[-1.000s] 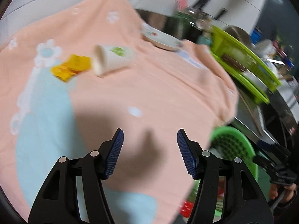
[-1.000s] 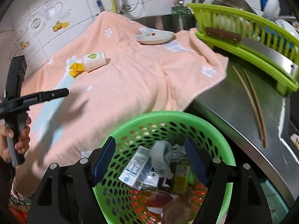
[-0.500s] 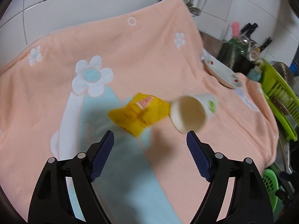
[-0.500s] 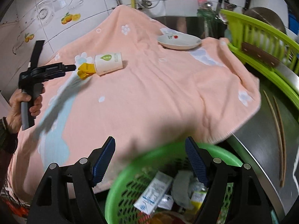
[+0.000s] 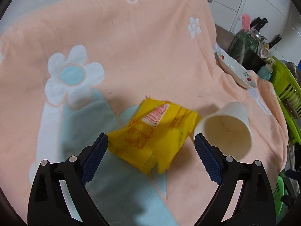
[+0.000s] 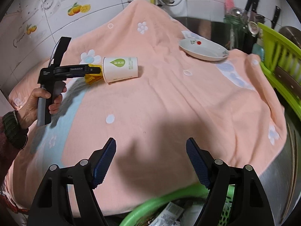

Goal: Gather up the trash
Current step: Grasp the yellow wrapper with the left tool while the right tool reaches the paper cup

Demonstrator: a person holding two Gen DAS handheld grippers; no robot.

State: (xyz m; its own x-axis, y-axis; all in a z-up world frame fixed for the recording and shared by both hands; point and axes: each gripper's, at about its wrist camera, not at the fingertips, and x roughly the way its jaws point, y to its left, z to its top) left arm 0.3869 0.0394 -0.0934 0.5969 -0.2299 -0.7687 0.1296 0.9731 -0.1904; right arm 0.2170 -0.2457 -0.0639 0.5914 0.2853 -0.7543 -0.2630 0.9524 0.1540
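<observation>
A yellow snack wrapper lies on the peach flowered towel, touching the mouth of a white paper cup tipped on its side. My left gripper is open, its fingers either side of the wrapper's near end. In the right wrist view the left gripper reaches the wrapper beside the cup. My right gripper is open and empty, above the towel's front part, over the green trash basket, which holds several wrappers.
A white plate with red flowers sits on the towel at the far right. A green dish rack stands at the right on the steel counter. Knives and utensils stand behind. A tiled wall is at the back.
My left gripper has moved in on the yellow wrapper, which now lies between its open fingers. My right gripper has moved up from the basket toward the towel.
</observation>
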